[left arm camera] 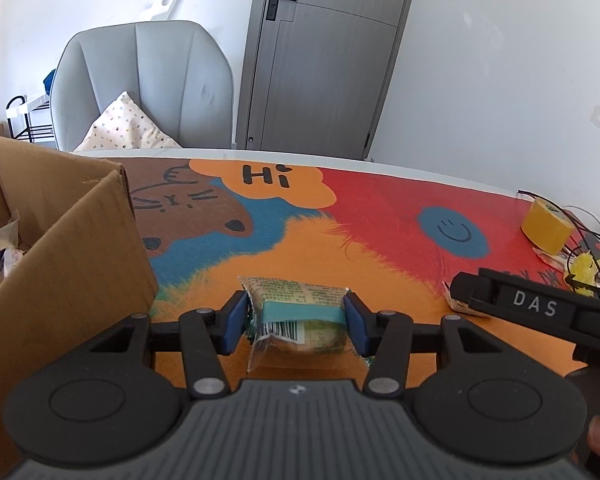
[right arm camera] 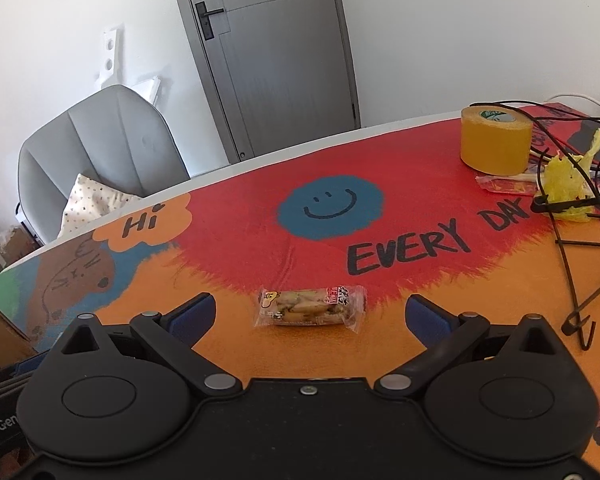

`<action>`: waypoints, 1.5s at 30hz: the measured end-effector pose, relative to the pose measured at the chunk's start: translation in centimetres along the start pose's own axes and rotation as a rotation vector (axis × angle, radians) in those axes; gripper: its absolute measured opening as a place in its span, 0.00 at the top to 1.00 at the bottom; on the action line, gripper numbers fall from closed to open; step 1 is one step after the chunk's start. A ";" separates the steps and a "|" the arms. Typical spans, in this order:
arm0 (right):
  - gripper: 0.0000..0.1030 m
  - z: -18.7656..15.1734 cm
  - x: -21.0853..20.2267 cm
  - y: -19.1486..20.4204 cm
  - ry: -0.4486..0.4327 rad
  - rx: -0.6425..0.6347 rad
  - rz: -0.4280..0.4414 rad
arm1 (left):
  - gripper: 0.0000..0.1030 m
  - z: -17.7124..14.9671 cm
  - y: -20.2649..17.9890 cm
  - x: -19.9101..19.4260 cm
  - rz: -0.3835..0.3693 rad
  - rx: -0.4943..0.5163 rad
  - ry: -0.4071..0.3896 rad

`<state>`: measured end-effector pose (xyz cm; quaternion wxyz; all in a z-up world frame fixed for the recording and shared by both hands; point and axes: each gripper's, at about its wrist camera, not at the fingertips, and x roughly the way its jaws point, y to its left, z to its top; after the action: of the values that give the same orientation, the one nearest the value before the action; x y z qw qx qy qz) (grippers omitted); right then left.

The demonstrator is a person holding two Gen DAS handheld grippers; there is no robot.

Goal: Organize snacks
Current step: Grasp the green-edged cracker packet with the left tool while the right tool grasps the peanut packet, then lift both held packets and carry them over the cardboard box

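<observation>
Your left tool (left arm camera: 296, 326) is clamped on the green-and-white crinkly plastic snack packet (left arm camera: 300, 320), blue pads (left arm camera: 236, 322) pressing its two short ends, low in the centre of the left wrist view. The packet sits just above the orange patch of the printed tabletop (left arm camera: 380, 208), and the open brown cardboard box (left arm camera: 60, 232) stands at the left edge of that frame, with wrappers already visible inside it (so that looks like the place to drop it). This packet looks light and soft: the film buckles where the pads bite, so you need no harder squeeze, only a steady carry.

Your right tool (right arm camera: 308, 316) stands wide apart and holds nothing. Between its pads, in the lower centre of the right wrist view, lies the clear-film packet of pale biscuits with a red label (right arm camera: 311, 306), flat on the tabletop and lying crosswise.

That one likely handles differently: light, slippery film, brittle contents. Take it across the filled middle or at its ends by the crimped seals, and close gently, or you may crack the biscuits. Keep away from the yellow tape roll (right arm camera: 495, 140) and black wires (right arm camera: 572, 264) at the right.
</observation>
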<state>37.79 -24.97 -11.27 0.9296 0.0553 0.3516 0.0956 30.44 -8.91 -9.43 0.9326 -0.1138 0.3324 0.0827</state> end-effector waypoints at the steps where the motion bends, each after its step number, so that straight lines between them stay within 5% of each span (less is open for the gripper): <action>1: 0.00 0.0 0.3 0.2 0.001 -0.007 -0.008 | 0.51 0.1 0.1 0.1 0.000 0.000 0.000; 5: 0.07 0.0 1.5 0.4 0.011 -0.018 -0.039 | 0.51 0.0 0.5 0.8 0.003 -0.011 0.009; 8: 0.46 -0.2 1.8 0.7 -0.003 -0.057 -0.093 | 0.51 -0.2 0.4 1.0 -0.002 -0.010 0.018; 21: 0.49 -1.6 -3.3 -0.3 -0.037 0.022 -0.043 | 0.51 -0.6 0.2 -3.2 -0.046 0.010 -0.044; 45: 0.48 -4.8 -14.4 3.8 -0.203 0.061 -0.012 | 0.51 -1.3 3.4 -14.6 -0.142 0.050 -0.217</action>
<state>23.48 -24.20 -4.93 0.9588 0.0911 0.2587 0.0733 17.70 -7.10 -1.67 0.9691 -0.1041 0.2228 0.0198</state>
